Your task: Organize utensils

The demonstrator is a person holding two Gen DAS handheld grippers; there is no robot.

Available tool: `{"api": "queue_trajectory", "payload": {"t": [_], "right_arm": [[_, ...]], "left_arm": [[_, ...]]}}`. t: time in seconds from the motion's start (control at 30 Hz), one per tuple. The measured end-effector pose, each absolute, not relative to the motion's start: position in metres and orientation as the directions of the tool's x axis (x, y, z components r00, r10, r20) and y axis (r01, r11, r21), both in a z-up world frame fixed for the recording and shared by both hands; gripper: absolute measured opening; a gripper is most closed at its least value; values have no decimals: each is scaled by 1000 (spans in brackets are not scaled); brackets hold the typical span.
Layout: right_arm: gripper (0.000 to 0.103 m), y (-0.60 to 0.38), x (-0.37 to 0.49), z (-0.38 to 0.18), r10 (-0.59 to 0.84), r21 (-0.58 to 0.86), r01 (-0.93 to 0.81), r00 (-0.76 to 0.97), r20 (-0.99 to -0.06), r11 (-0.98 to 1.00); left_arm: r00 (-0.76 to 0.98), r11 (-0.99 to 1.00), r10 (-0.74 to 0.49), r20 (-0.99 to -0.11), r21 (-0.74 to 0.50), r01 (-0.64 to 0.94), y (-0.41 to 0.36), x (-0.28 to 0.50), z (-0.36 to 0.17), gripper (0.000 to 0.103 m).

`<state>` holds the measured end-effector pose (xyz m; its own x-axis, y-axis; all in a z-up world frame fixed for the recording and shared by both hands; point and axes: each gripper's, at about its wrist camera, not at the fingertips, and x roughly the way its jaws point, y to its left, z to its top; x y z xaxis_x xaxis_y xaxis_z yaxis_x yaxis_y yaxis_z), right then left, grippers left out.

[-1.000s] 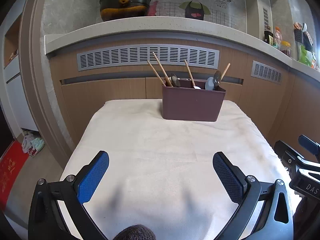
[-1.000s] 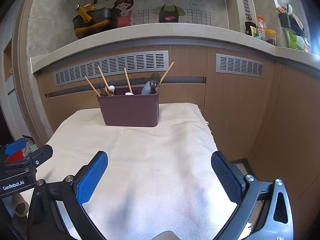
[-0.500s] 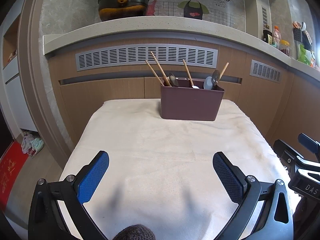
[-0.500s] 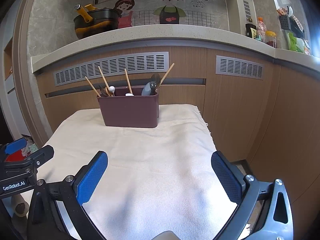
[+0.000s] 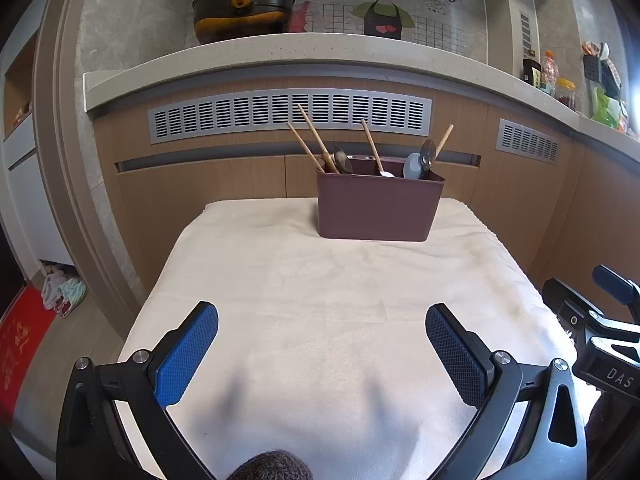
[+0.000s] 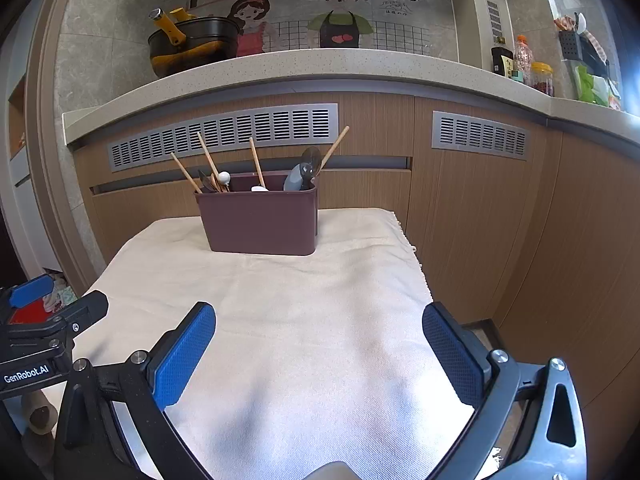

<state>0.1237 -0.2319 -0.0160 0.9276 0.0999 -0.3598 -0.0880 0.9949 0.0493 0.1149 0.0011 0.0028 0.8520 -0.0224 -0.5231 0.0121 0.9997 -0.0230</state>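
Both grippers have eased back a touch, so the maroon utensil holder (image 5: 380,208) sits a little farther off than a second ago. It stands at the far end of the cream cloth (image 5: 320,300), with wooden chopsticks (image 5: 316,140) and spoons (image 5: 416,164) poking up from it. Left gripper (image 5: 322,354) hovers over the near cloth, jaws spread wide, empty. Right gripper (image 6: 318,354) does likewise, also spread and holding nothing.

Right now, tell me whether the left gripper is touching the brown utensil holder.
Apart. The left wrist view shows the left gripper open, with bare cream cloth between its fingertips and the brown utensil holder.
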Motion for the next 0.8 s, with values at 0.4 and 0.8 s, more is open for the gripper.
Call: {"api": "queue_trajectory", "payload": {"t": [0.4,0.8], "right_arm": [[103,-233,124,-16,100,48,-88,928,-358,995],[103,-235,122,-15,97,43,-87,931,-352,995]], "left_arm": [[852,1000,-26,-523,-22,17,1,115,2,103],[854,1000,-25,-520,-20,18,0,114,2,103]]}}
